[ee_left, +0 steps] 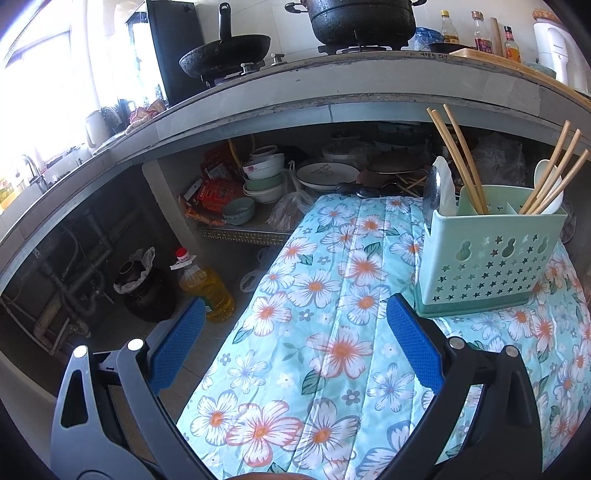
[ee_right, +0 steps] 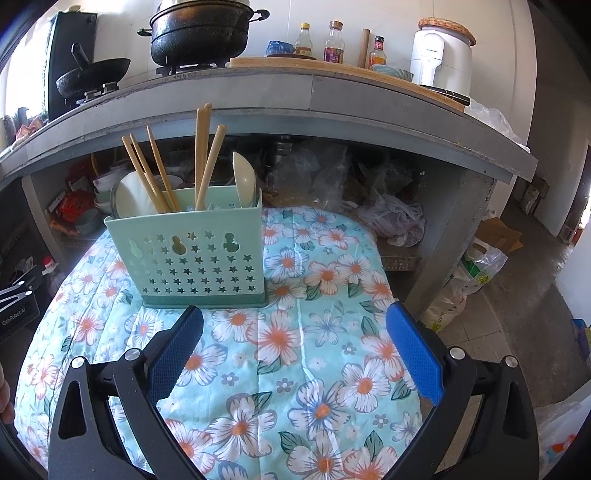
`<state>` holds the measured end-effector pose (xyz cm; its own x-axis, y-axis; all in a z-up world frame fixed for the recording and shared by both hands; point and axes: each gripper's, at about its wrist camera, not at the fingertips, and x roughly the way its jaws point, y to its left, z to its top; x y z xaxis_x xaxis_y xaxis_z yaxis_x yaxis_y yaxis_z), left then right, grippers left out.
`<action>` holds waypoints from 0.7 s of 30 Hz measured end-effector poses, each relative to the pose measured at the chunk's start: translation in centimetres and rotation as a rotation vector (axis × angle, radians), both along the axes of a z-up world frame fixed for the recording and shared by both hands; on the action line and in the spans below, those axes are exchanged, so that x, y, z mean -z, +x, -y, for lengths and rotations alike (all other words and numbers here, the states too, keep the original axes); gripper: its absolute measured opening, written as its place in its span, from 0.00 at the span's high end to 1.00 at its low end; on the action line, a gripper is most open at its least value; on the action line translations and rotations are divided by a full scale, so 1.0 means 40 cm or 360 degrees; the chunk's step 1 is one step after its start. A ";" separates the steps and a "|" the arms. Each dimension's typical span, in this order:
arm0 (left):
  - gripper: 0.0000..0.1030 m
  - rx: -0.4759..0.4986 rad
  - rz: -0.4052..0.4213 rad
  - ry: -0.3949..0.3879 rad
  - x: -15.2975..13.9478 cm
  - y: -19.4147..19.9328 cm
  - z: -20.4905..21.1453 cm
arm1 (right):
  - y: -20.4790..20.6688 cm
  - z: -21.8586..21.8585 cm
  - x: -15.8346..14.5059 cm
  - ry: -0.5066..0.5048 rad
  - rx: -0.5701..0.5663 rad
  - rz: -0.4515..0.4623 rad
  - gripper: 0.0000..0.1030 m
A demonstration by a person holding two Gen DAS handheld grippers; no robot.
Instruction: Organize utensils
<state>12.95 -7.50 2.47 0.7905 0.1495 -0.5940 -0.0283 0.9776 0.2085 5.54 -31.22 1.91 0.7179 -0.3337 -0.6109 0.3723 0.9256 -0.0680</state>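
Note:
A mint-green utensil holder point(ee_left: 491, 254) with star cut-outs stands on a floral cloth point(ee_left: 332, 332), at the right of the left wrist view and left of centre in the right wrist view point(ee_right: 195, 262). It holds wooden chopsticks point(ee_left: 461, 158) point(ee_right: 205, 155), white spoons point(ee_left: 546, 181) point(ee_right: 243, 181) and a metal spoon point(ee_left: 432, 192). My left gripper point(ee_left: 295, 321) is open and empty over the cloth, left of the holder. My right gripper point(ee_right: 295, 328) is open and empty just in front of the holder.
A grey counter point(ee_left: 332, 99) runs behind, with a wok point(ee_left: 225, 55), a pot point(ee_right: 199, 33), bottles point(ee_right: 334, 46) and a white appliance point(ee_right: 441, 62). Bowls and plates point(ee_left: 266, 177) sit on the shelf under it. An oil bottle point(ee_left: 207, 288) stands on the floor at left; bags point(ee_right: 469, 280) lie at right.

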 end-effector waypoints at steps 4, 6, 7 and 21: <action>0.08 0.0002 0.0008 0.0005 -0.002 -0.003 0.004 | -0.001 0.000 0.001 0.0001 0.0000 -0.0002 0.06; 0.08 0.0006 0.0012 0.0004 -0.003 -0.004 0.006 | -0.001 0.000 0.003 0.0003 -0.0001 -0.0006 0.06; 0.08 0.0005 0.0014 0.0005 -0.004 -0.004 0.006 | -0.002 0.000 0.003 0.0003 -0.0002 -0.0007 0.06; 0.08 0.0001 -0.0003 -0.0017 -0.003 0.000 0.000 | 0.001 -0.002 0.001 0.0004 -0.0008 -0.0010 0.06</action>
<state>12.96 -7.51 2.58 0.7894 0.1429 -0.5971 -0.0273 0.9798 0.1983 5.56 -31.15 1.88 0.7157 -0.3282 -0.6165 0.3669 0.9278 -0.0679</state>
